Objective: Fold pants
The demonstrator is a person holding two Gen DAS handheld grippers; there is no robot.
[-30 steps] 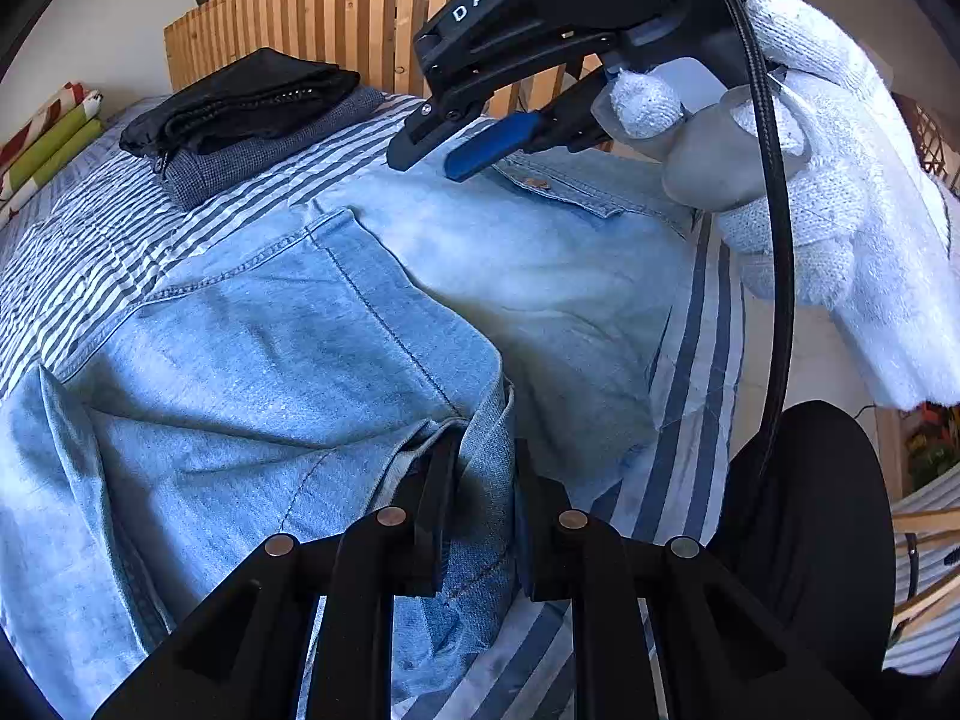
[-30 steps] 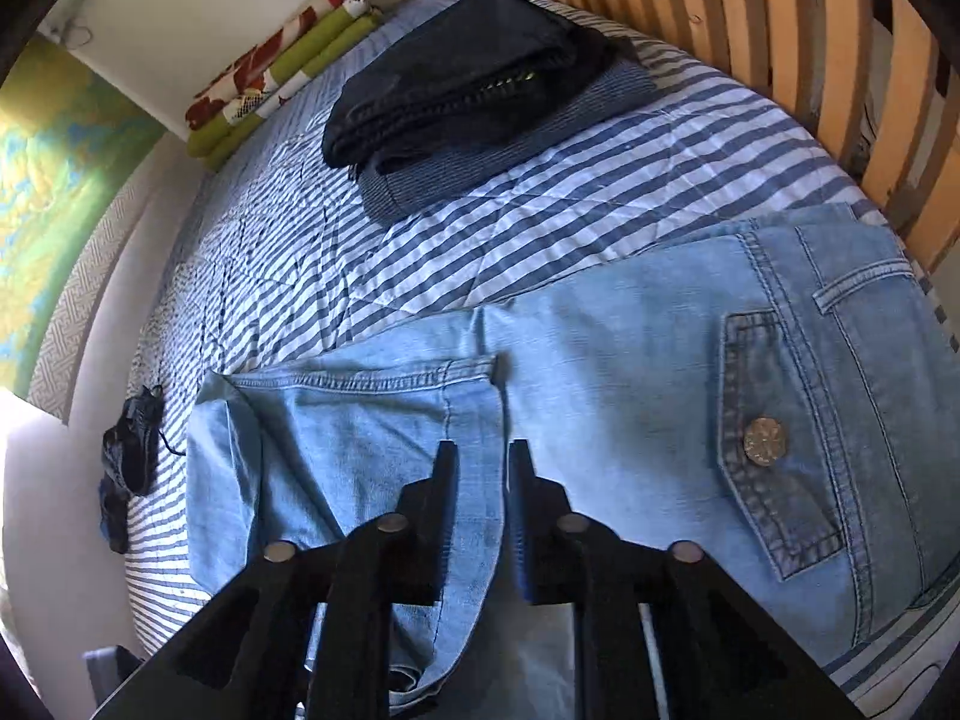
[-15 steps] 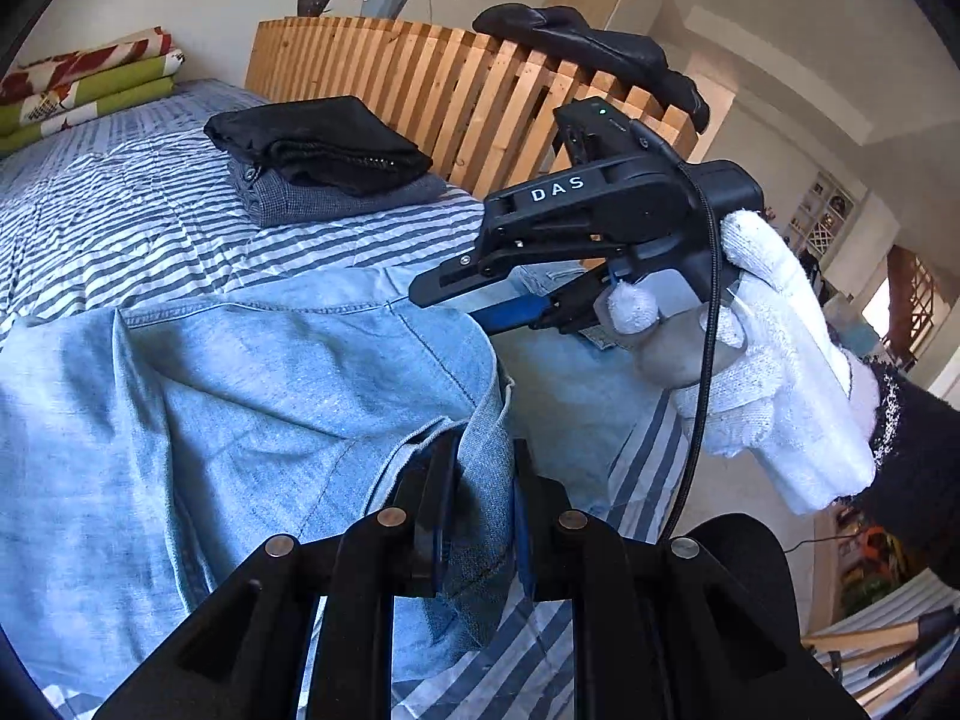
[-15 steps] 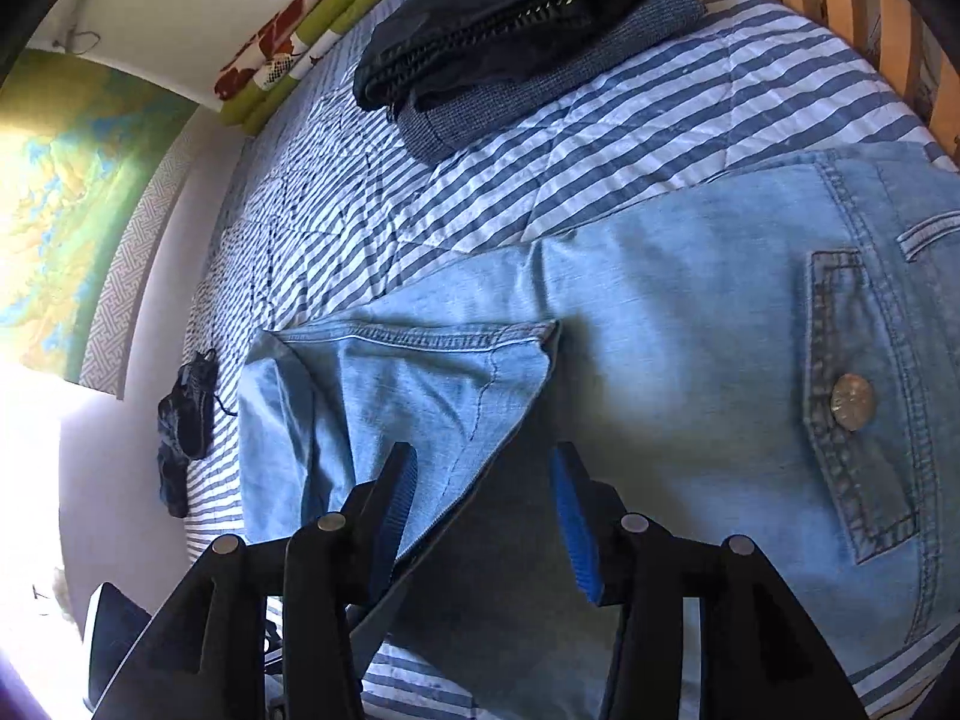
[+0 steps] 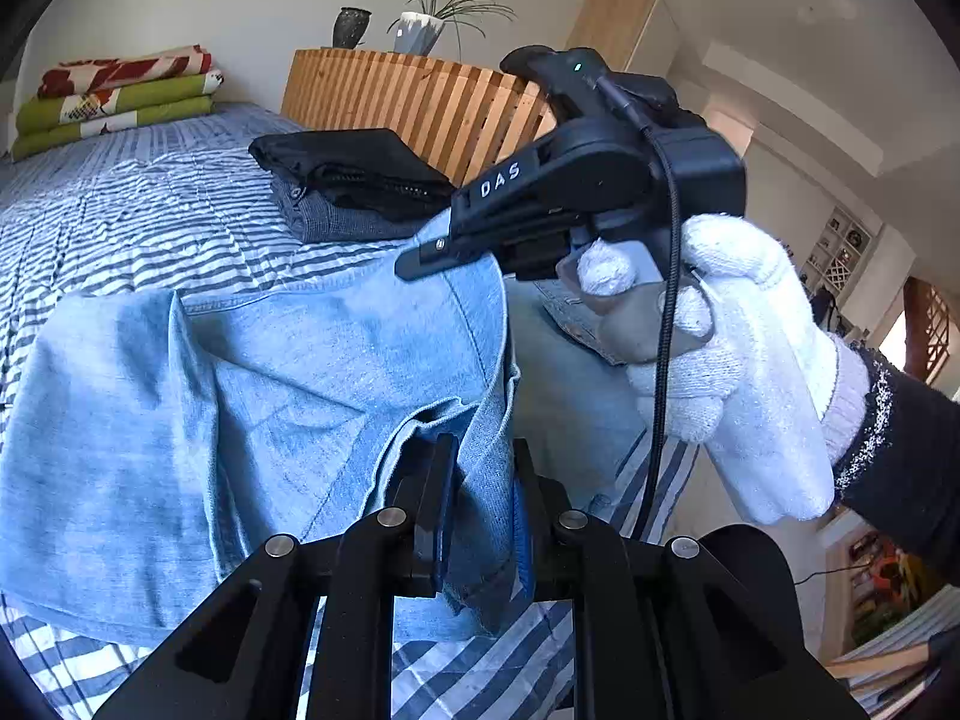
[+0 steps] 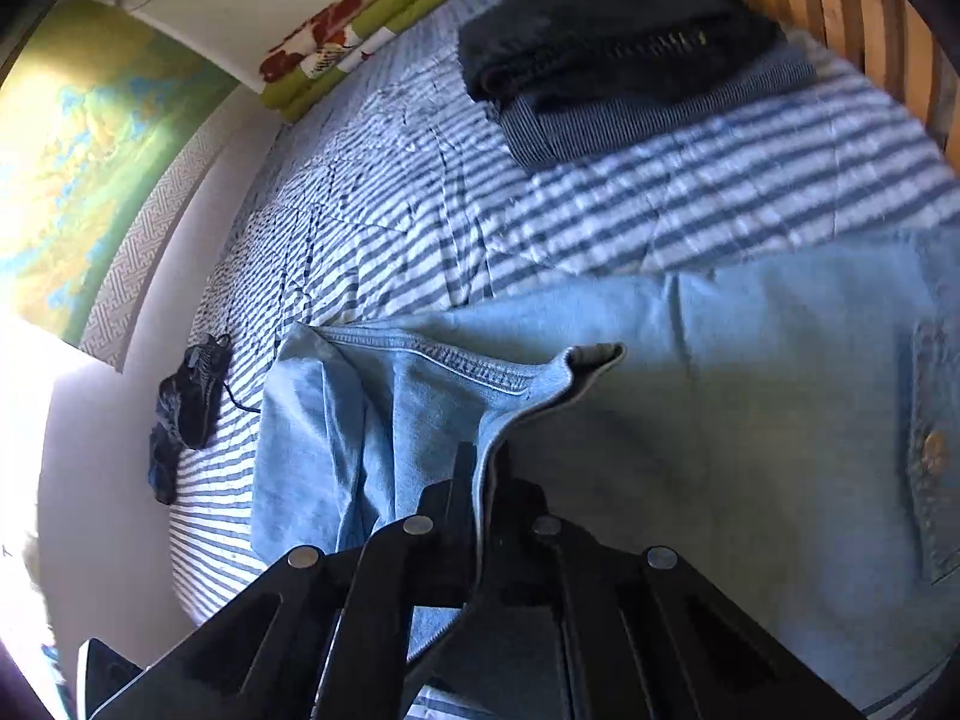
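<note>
Light blue jeans (image 5: 288, 360) lie on the striped bedcover (image 5: 120, 210), with the leg end folded back over the seat part. My left gripper (image 5: 480, 480) is shut on a bunched fold of denim at the near edge. Held by a white-gloved hand (image 5: 750, 372), my right gripper (image 5: 420, 258) sits at the far edge of the same fold. In the right wrist view the right gripper (image 6: 485, 468) is shut on the jeans' (image 6: 750, 420) folded edge just below the hem corner (image 6: 591, 354). A back pocket button (image 6: 933, 450) shows at the right.
A stack of folded dark clothes (image 5: 354, 180) sits on the bed by the slatted wooden headboard (image 5: 408, 96). Green and red folded blankets (image 5: 114, 96) lie at the far end. A small dark bundle (image 6: 192, 396) rests near the bed's left edge by the wall.
The right gripper, open half a second ago, has shut on the folded jeans edge. Both grippers have risen with the denim, and the hem corner now stands up off the layer below.
</note>
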